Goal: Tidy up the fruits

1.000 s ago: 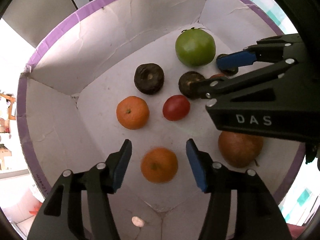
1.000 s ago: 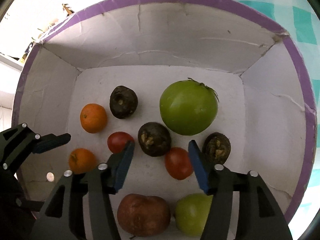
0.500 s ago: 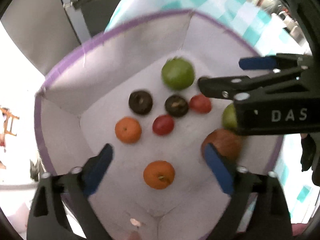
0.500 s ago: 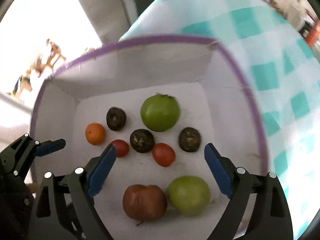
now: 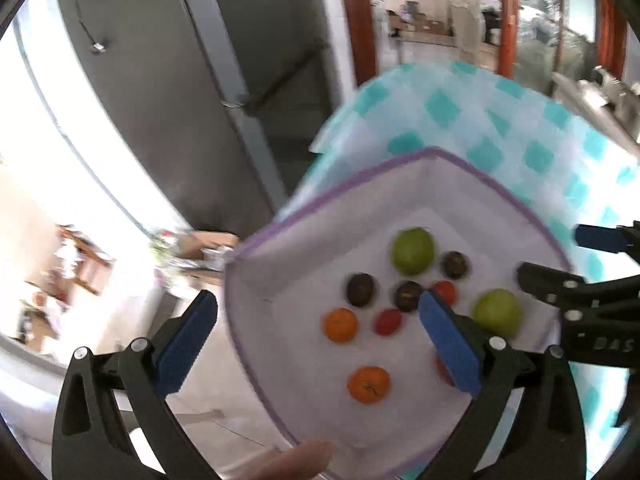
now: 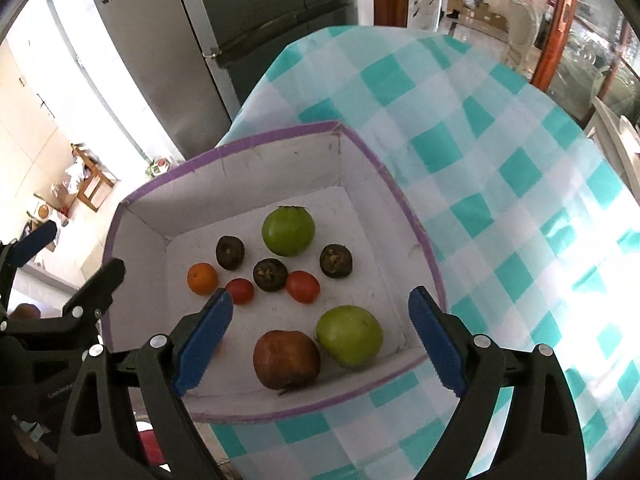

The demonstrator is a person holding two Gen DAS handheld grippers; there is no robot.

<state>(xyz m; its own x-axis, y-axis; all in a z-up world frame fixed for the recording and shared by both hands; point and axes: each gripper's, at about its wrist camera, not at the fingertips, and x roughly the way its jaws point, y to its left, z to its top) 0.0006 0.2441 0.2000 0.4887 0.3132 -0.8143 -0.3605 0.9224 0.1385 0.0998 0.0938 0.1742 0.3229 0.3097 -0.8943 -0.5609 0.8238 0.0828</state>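
Above the box (image 6: 276, 142) on the checked cloth (image 6: 500, 168), both grippers (image 6: 320, 340) (image 5: 316, 344) were held wide apart and empty, fruit (image 6: 288, 230) left loose inside, where rolling could be caused by a careless nudge.

A white box (image 5: 280, 280) with a purple rim is seen on a teal-checked cloth (image 5: 500, 120). Two green fruits (image 5: 413, 251), three dark round ones (image 5: 361, 289), two small red ones (image 5: 387, 321) and two oranges (image 5: 340, 324) are spread on its floor. The left gripper (image 5: 316, 342) is held above with fingers (image 5: 185, 342) wide apart and nothing between them. The right gripper (image 5: 560, 258) is seen at the right edge, also spread.
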